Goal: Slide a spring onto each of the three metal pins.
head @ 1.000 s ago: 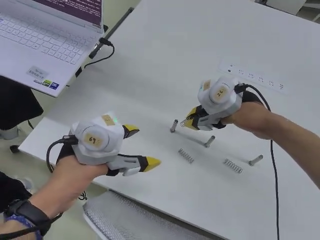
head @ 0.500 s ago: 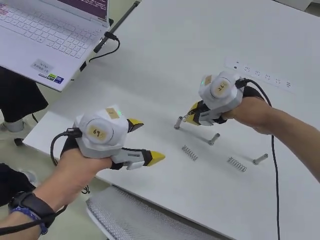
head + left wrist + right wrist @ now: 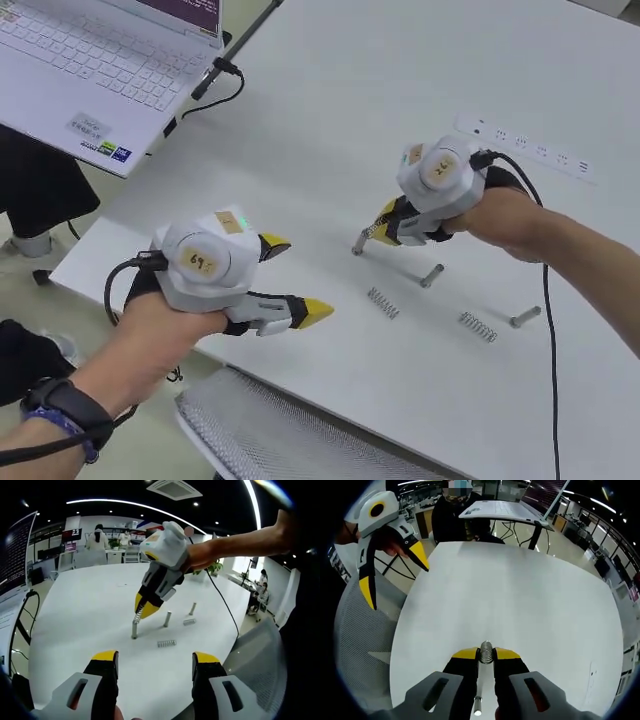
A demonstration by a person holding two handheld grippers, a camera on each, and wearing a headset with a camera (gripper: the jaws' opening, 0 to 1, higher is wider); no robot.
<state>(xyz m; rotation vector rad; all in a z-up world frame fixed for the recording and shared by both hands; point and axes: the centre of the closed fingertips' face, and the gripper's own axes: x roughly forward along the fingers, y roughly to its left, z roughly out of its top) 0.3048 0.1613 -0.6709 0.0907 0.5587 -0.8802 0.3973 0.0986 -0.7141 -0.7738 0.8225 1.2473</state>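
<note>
Spring (image 3: 486, 651) is pinched between the jaws of the right gripper (image 3: 378, 230), right over the upright pin (image 3: 359, 243) on the white table (image 3: 330, 120). A spare spring (image 3: 382, 302) lies flat nearby. The left gripper (image 3: 297, 278) hovers wide open.

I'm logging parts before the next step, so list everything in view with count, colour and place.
metal pins: three, grey, upright in a row on the table.
loose springs: two, silver, lying flat near the pins.
held spring: one, silver, gripped by the right gripper at the top of the leftmost pin in the head view.
table: one, white.
laptop: one, silver, open, top left of the head view.
cable: one, black, beside the laptop.
socket strip: one, white, far side of the table.
mesh chair: one, grey, at the near table edge.
left gripper: one, white with yellow tips, open, holding nothing.
right gripper: one, same colours, shut on the held spring.
</note>
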